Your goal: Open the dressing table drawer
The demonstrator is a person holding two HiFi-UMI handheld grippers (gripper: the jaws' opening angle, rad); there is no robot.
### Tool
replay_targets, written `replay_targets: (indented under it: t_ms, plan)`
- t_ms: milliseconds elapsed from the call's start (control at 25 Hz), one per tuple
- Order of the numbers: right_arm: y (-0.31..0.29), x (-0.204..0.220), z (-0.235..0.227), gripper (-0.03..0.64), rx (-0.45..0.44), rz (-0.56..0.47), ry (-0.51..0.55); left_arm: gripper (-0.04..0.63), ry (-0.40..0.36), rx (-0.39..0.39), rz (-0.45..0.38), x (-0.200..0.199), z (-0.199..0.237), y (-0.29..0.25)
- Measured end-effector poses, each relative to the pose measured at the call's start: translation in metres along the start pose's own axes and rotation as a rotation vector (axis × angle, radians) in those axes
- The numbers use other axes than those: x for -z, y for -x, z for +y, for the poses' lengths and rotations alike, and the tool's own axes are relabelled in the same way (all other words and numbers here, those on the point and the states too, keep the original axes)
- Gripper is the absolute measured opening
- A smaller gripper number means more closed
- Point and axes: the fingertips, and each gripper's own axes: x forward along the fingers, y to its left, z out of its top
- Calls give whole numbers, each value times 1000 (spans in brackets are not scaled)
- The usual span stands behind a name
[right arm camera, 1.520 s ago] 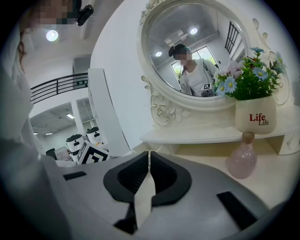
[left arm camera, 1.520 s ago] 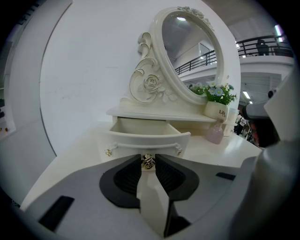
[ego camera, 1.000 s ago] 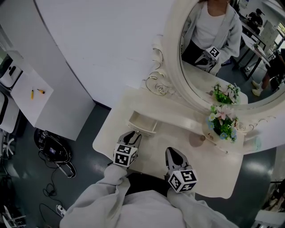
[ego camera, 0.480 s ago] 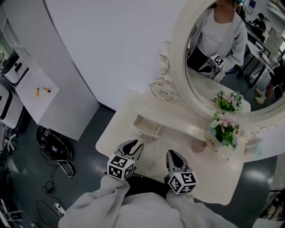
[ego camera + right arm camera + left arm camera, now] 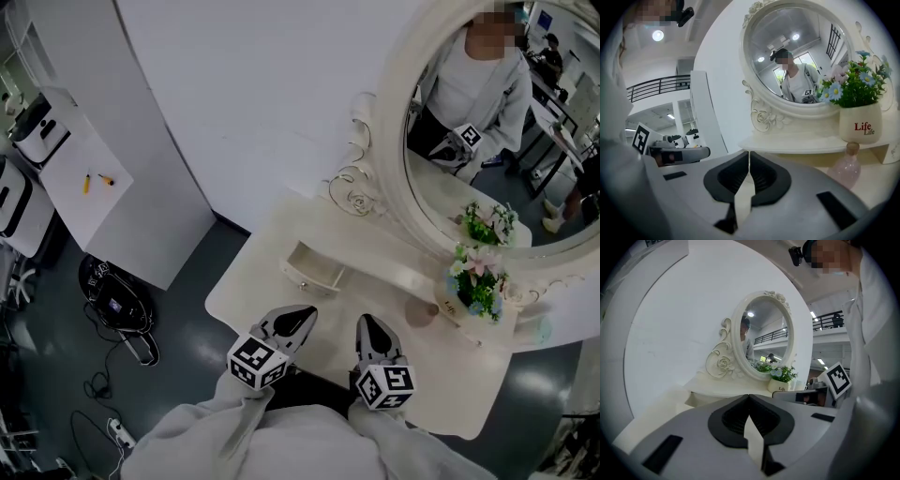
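The cream dressing table [image 5: 246, 281] has its small drawer [image 5: 315, 266] pulled out from under the shelf, and the drawer looks empty. My left gripper [image 5: 306, 315] hovers over the table's front, a short way back from the drawer. Its jaws have just been closing and now meet with nothing between them [image 5: 749, 397]. The drawer's box [image 5: 701, 398] shows just beyond those tips. To its right, my right gripper [image 5: 367, 324] stays above the tabletop with its jaws together and empty [image 5: 749, 153], pointing at the mirror base.
An oval mirror [image 5: 441, 202] in an ornate frame stands at the back. A flower pot [image 5: 476, 286] and a small pink bottle [image 5: 419, 313] sit on the right. A white cabinet [image 5: 89, 183] stands to the left, with a black bag [image 5: 114, 300] and cables on the floor.
The left gripper has pulled back from the drawer front toward me and risen, and its jaws have gone from open to shut. The right gripper has stayed put.
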Motion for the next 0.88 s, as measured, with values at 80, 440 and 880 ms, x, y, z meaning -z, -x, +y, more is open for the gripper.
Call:
replay_targets:
  t_ms: [80,440,880]
  plan:
    - [2,-1,-3,37,16,-9,7,17,9,24,-1,4,-5,-1]
    - [6,-3,-13,35,57,-17,34,15,51,19,24,14,-3,-4]
    - [5,-3,-9,35,62,-16,51,15,64,-11,27,16,7,-4]
